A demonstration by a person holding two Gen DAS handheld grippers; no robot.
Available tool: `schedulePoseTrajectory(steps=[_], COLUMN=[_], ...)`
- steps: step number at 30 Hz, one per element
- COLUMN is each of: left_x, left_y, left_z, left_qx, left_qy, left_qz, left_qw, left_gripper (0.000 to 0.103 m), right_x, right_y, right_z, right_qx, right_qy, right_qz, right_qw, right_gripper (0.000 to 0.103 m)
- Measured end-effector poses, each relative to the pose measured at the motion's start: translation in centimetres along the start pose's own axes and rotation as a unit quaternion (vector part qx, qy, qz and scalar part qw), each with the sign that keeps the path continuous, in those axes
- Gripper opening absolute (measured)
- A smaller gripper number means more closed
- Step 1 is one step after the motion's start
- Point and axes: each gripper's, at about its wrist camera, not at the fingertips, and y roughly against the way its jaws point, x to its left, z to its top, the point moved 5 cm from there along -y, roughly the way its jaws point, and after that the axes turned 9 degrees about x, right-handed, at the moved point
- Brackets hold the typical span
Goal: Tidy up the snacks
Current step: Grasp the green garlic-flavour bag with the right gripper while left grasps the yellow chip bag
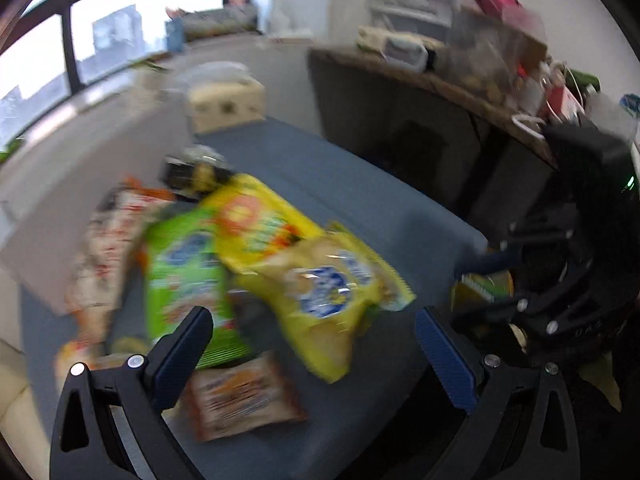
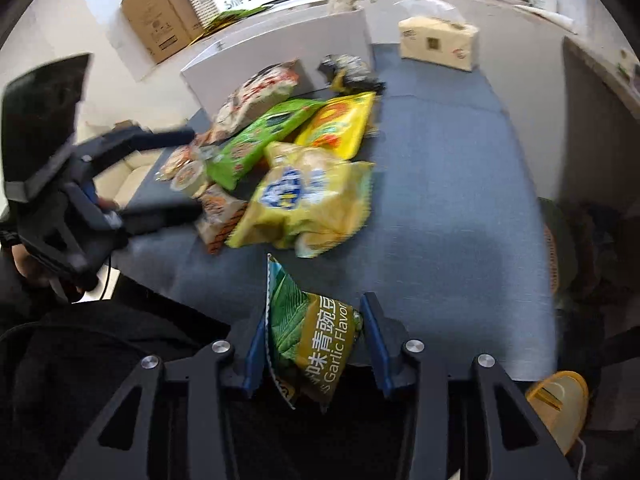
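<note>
A pile of snack bags lies on the blue table (image 2: 440, 200): a pale yellow chip bag (image 2: 304, 200) (image 1: 332, 284), a bright yellow bag (image 2: 340, 124) (image 1: 256, 220), a green bag (image 2: 256, 140) (image 1: 184, 272), a white and red bag (image 2: 256, 96) (image 1: 112, 248) and a small orange packet (image 2: 218, 216) (image 1: 244, 396). My right gripper (image 2: 316, 332) is shut on a green garlic pea bag (image 2: 312, 336) above the table's near edge. My left gripper (image 1: 312, 344) is open and empty, just before the pile; it shows at the left in the right wrist view (image 2: 160, 172).
A white box (image 2: 280, 44) stands behind the pile. A tissue box (image 2: 438, 42) sits at the table's far end. Cardboard boxes (image 2: 160, 20) stand at the back left. A cluttered wooden shelf (image 1: 460, 80) is to the right. A yellow object (image 2: 560, 400) sits below the table's near right corner.
</note>
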Motion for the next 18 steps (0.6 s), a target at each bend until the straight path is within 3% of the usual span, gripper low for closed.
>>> schedulePoseTrajectory(steps=[4, 10, 12, 13, 18], left_x=[-1.7, -2.1, -1.8, -1.4, 0.1], left_y=[-2.9, -7.0, -7.4, -7.1, -4.2], left_z=[1.0, 1.2, 1.1, 1.1, 0.8], left_qx=[0.036, 0.086, 0.088, 0.083, 0.044], left_qy=[-0.024, -0.019, -0.009, 0.005, 0.037], left_qz=[0.03, 0.042, 0.025, 0.007, -0.012], left_qw=[0.9986, 0.9952, 0.9958, 0.9965, 0.9983], left_gripper=[0.103, 0.101, 0.082, 0.08, 0.064], right_x=[-2.7, -4.8, -4.9, -4.8, -4.5], right_y=[1.1, 2.1, 1.9, 1.8, 2.0], right_z=[-0.5, -0.8, -0.5, -0.4, -0.1], right_qx=[-0.012, -0.035, -0.037, -0.038, -0.05], right_qy=[-0.031, -0.062, -0.061, -0.061, -0.057], right_qz=[-0.019, -0.016, -0.01, -0.008, 0.006], right_qw=[0.999, 0.997, 0.997, 0.997, 0.997], right_gripper=[0.047, 0.047, 0.047, 0.047, 0.047])
